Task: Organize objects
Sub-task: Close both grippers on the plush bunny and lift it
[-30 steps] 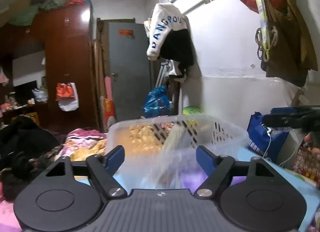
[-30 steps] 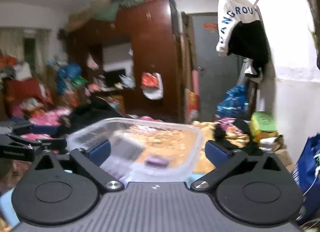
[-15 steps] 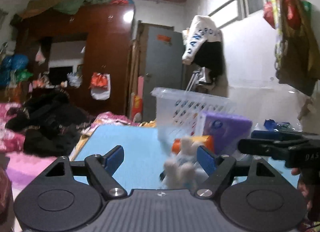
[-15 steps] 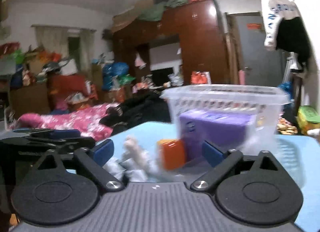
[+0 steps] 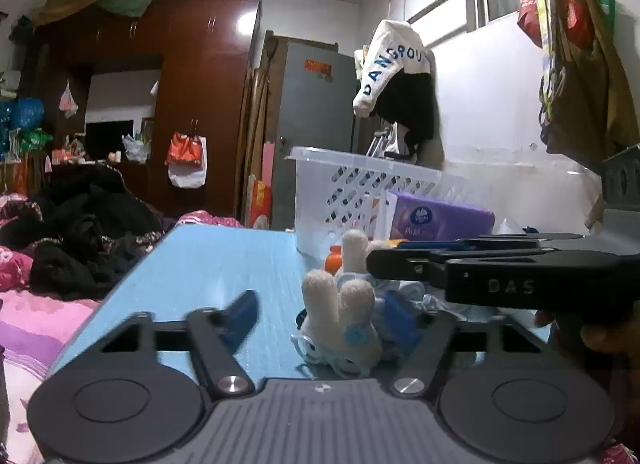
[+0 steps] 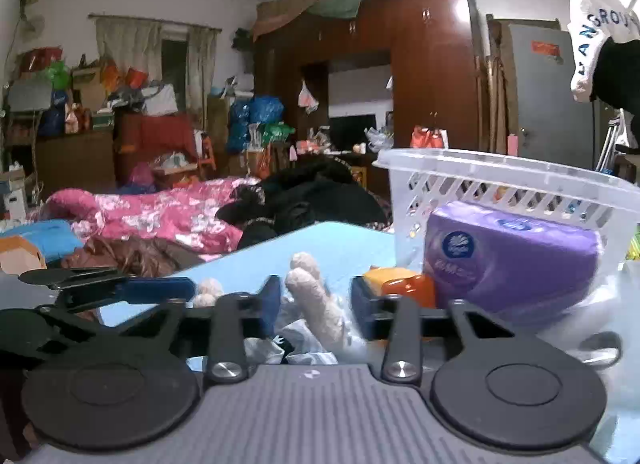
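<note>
**Both hand-held grippers low over the toy on the blue tabletop**

A cream plush toy with upright stubby limbs lies in crinkled clear wrapping on the blue tabletop, just in front of a white slotted basket. Beside the basket stand a purple tissue pack and, against its foot, a small orange item.

The left hand-held gripper has just been closing; its jaws are apart, the toy between them, the right pad close against the wrapping, the left pad clear of it. The right hand-held gripper has also just been closing and now stands narrow, with one of the toy's limbs in the gap; whether the pads press on it cannot be told. Seen from the left wrist, it reaches in from the right, above the toy
</note>
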